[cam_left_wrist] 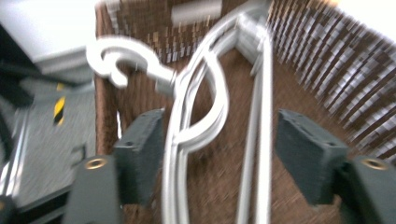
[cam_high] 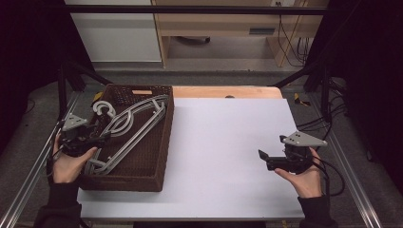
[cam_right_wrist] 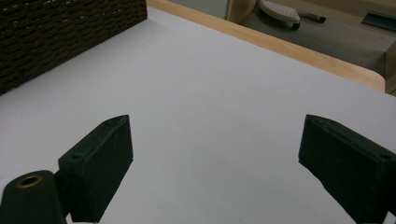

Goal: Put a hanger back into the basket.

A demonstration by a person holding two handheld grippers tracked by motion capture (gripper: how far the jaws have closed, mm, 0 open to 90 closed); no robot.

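Several light grey plastic hangers (cam_high: 128,128) lie stacked in a brown wicker basket (cam_high: 142,178) at the left of the table, their white hook (cam_high: 102,109) resting against its far left wall. My left gripper (cam_high: 100,137) reaches in over the basket's left rim. In the blurred left gripper view the hangers (cam_left_wrist: 196,121) and hook (cam_left_wrist: 121,60) show close up. That gripper (cam_left_wrist: 219,144) stands open, its pads on either side of the hanger bars without pressing them. My right gripper (cam_high: 262,156) hovers open over the white tabletop at the right, and nothing lies between its jaws (cam_right_wrist: 215,158).
The white table surface (cam_high: 223,142) stretches between basket and right hand, with a wooden strip (cam_high: 228,91) along the far edge. The basket's wall (cam_right_wrist: 56,37) shows at the upper left of the right gripper view. Black frame bars and cables flank both sides.
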